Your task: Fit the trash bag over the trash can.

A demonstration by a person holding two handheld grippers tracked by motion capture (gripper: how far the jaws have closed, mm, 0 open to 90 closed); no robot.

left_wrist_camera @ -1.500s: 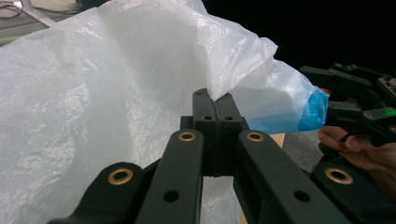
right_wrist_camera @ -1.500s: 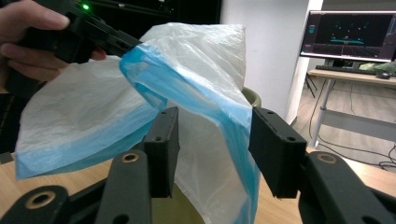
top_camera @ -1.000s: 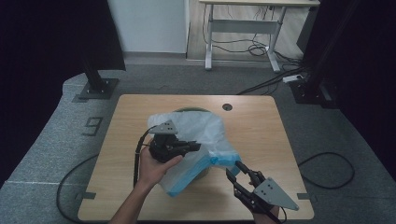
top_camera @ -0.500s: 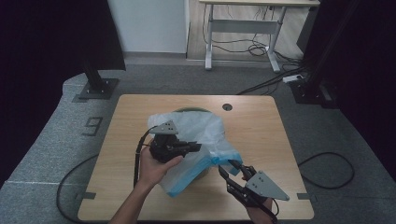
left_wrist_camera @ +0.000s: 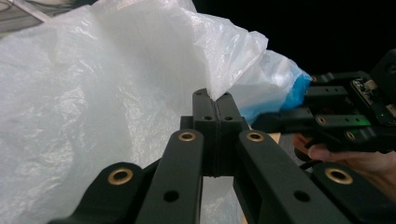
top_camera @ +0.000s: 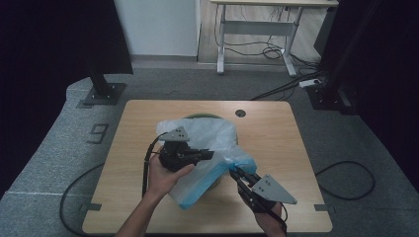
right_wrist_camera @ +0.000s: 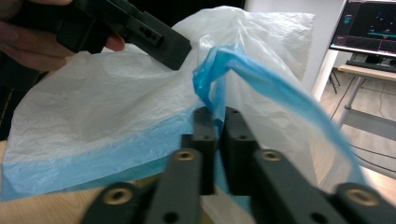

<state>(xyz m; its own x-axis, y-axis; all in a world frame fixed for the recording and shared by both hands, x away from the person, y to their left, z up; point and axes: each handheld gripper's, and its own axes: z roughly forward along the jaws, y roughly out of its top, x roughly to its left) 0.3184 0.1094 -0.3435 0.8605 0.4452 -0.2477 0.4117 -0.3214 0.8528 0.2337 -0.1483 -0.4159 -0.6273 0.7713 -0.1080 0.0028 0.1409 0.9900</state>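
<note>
A thin white plastic bag with a blue hem lies crumpled on the wooden table, over something green. My left gripper is shut on a fold of the white film, its jaws pressed together. My right gripper reaches in from the front right. Its jaws have just been closing and now pinch the blue hem, which rises from between them. Each gripper view also shows the other gripper: the right one and the left one.
A round cable hole sits near the table's far edge. Bare wood lies to the left and right of the bag. Behind the table stand a black stand base, a white desk frame and floor cables.
My right gripper has moved left and forward to the bag's blue hem and its jaws have closed on it. The left gripper and its grip have stayed the same.
</note>
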